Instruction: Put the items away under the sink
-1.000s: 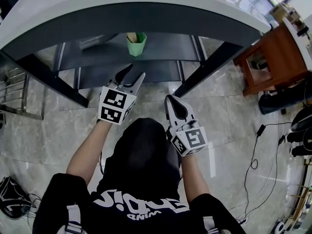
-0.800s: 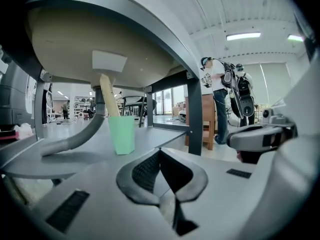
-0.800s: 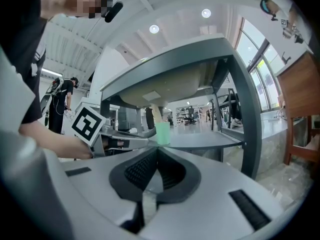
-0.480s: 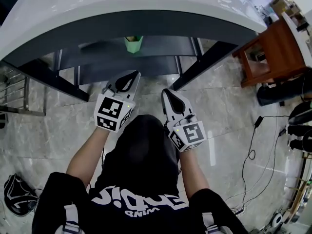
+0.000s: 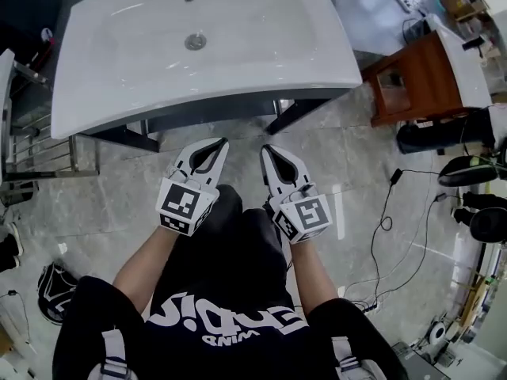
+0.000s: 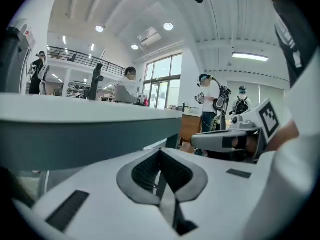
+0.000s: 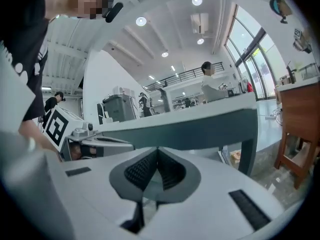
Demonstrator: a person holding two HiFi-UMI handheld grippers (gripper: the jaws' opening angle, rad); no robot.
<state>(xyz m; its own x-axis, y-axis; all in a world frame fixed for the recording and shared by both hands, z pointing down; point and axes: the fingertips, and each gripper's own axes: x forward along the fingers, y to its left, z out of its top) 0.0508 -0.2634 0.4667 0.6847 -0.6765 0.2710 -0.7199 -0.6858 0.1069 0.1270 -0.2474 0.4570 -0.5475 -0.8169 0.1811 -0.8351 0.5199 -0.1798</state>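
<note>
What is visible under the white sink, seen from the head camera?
Only the dark frame below the sink and its slanted legs show at the front edge. The basin covers the space beneath, so whatever is stored there cannot be seen.

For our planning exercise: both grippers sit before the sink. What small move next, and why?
Probably turn to look for another item: the left gripper and right gripper are both shut on nothing, and no loose item shows on the sink.
</note>
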